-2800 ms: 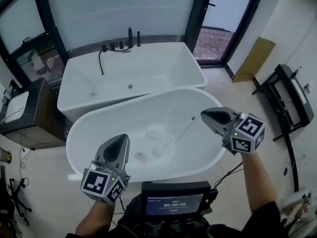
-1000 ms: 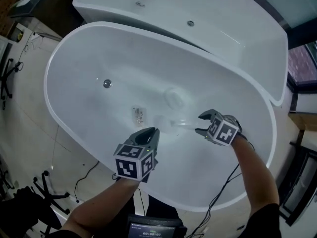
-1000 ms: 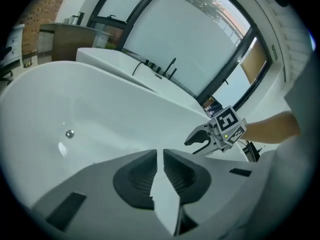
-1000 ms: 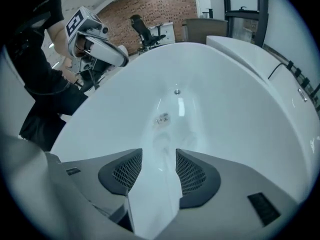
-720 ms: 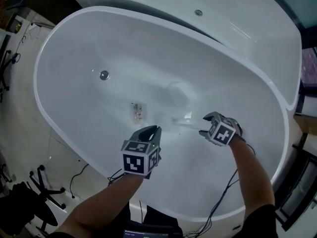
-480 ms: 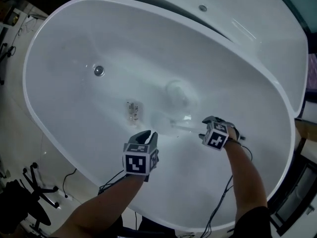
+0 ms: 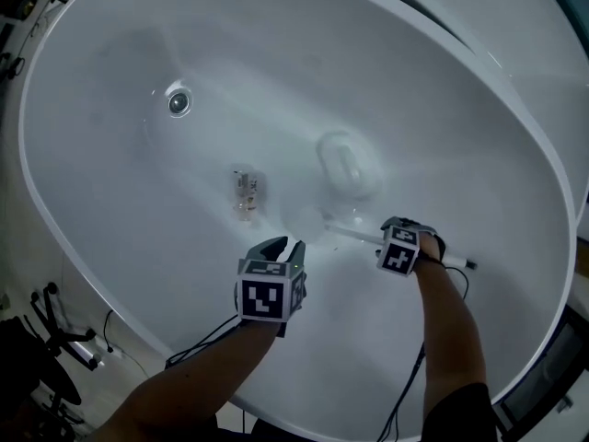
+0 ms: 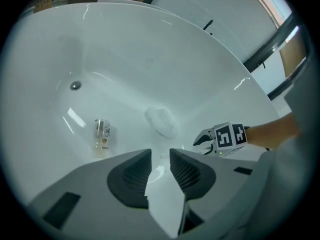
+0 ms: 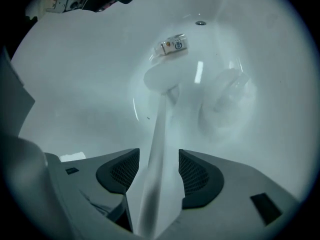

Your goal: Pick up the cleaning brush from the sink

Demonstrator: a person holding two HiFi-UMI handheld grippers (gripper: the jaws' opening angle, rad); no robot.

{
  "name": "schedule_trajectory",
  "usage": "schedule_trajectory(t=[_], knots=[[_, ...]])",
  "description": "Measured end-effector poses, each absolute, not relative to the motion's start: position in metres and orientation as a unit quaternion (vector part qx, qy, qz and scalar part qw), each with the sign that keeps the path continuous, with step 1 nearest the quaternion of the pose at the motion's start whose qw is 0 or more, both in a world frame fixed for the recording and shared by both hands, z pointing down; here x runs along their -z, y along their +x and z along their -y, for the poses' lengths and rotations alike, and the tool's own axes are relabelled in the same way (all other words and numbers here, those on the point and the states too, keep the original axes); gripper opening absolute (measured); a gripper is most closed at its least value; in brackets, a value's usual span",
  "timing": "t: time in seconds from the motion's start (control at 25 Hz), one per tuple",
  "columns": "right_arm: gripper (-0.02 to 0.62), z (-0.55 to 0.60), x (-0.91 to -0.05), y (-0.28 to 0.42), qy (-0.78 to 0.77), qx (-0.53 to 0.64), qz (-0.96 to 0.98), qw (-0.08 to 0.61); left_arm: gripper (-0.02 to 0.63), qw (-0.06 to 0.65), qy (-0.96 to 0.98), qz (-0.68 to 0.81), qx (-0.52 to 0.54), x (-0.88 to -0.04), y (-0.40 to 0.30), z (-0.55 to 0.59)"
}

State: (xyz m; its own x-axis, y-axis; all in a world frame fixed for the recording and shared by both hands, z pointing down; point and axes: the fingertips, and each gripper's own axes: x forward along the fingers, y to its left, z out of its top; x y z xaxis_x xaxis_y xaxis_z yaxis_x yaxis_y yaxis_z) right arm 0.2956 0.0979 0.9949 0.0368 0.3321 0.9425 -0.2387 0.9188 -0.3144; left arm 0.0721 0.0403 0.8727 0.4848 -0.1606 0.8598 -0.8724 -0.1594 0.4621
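**Fig. 1.** White oval bathtub (image 7: 442, 109), seen from above; it serves as the task's sink. The cleaning brush (image 9: 159, 129) lies flat on the tub floor. Its head points towards a small bottle (image 7: 245, 194), and its long white handle runs back under the right claw (image 9: 159, 153). The right claw points steeply down and straddles the handle with jaws wide, pads clear of it on either side; these jaws have just been opening. The left claw (image 8: 160, 151) hovers near the brush head. Its jaws have also just been opening, to a narrower gap, with nothing between them.

Step in hand, as judged: seating the grip. Lower the right claw until the handle sits level with the ribbed pads, keep it centred, then close squarely. The slim, smooth handle may roll or slip on the glossy floor, so lift only once the 2 pads bear firmly.
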Motion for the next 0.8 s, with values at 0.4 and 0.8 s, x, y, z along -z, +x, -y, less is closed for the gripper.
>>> schedule_trajectory(t=[0.4, 0.8], knots=[[0.225, -0.107, -1.02, 0.298, -0.053, -0.199, 0.649, 0.733, 0.13, 0.526, 0.687, 0.388, -0.318, -0.878, 0.067, -0.028], [0.023, -0.108, -1.026, 0.297, -0.041, -0.226, 0.632, 0.74, 0.13, 0.524, 0.694, 0.372, -0.325, -0.885, 0.065, -0.028]])
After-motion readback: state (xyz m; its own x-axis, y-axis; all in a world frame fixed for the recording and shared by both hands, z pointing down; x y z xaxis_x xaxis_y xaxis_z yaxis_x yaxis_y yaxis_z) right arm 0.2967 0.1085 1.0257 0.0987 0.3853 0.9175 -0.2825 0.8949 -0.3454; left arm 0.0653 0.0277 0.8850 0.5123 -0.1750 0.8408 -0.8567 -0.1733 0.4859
